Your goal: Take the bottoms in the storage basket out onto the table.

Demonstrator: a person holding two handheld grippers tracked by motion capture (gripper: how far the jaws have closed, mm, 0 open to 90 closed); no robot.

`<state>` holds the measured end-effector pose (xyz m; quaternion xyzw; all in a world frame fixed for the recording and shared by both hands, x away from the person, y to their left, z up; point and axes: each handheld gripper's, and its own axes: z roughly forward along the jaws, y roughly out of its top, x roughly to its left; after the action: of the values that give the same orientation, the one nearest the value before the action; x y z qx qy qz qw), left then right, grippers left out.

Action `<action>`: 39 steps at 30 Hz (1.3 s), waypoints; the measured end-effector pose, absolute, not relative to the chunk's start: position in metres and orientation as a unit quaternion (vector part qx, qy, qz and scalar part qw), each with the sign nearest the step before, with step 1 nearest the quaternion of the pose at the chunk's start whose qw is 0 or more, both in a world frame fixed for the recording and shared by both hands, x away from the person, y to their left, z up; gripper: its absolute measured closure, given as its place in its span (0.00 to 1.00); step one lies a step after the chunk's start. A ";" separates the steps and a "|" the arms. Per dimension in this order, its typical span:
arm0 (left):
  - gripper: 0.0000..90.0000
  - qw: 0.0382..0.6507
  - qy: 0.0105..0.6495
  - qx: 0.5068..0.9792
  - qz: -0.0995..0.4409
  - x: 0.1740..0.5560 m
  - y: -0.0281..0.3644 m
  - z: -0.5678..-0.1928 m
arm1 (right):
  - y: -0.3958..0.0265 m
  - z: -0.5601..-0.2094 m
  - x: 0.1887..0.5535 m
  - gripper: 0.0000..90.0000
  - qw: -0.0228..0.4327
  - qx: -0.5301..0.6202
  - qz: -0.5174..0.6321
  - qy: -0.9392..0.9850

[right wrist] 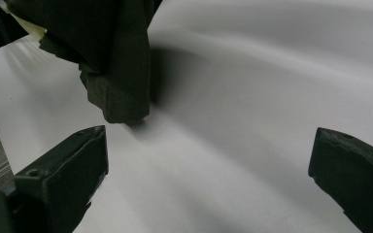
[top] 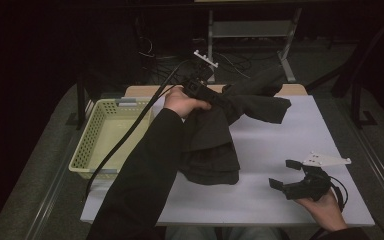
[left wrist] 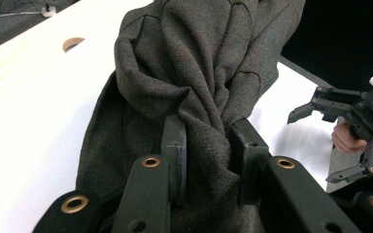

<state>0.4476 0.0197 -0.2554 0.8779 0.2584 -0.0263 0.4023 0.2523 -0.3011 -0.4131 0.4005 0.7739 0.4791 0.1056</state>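
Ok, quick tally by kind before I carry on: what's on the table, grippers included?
Dark garment: 1, bunched in the shut left gripper
Yellow basket: 1, at the table's left edge
Grippers: 2, counting the open right gripper with nothing between its jaws
Total: 4

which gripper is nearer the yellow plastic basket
Left. The left gripper, shut on the dark grey cloth, is just right of the yellow plastic basket; the right gripper sits open near the table's right edge.
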 end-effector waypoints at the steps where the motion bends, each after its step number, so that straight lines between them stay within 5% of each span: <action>1: 0.78 0.400 0.255 0.880 -0.027 0.448 0.019 -0.257 | -0.301 -0.413 0.252 0.00 0.106 0.400 0.479 0.774; 39: 0.78 0.387 0.271 0.878 -0.076 0.461 -0.022 -0.318 | -0.300 -0.413 0.253 0.00 0.107 0.396 0.481 0.775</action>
<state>0.4611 -0.0224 -0.3184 0.8779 0.2714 -0.0758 0.3871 0.2527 -0.3003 -0.4127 0.3958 0.7751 0.4807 0.1068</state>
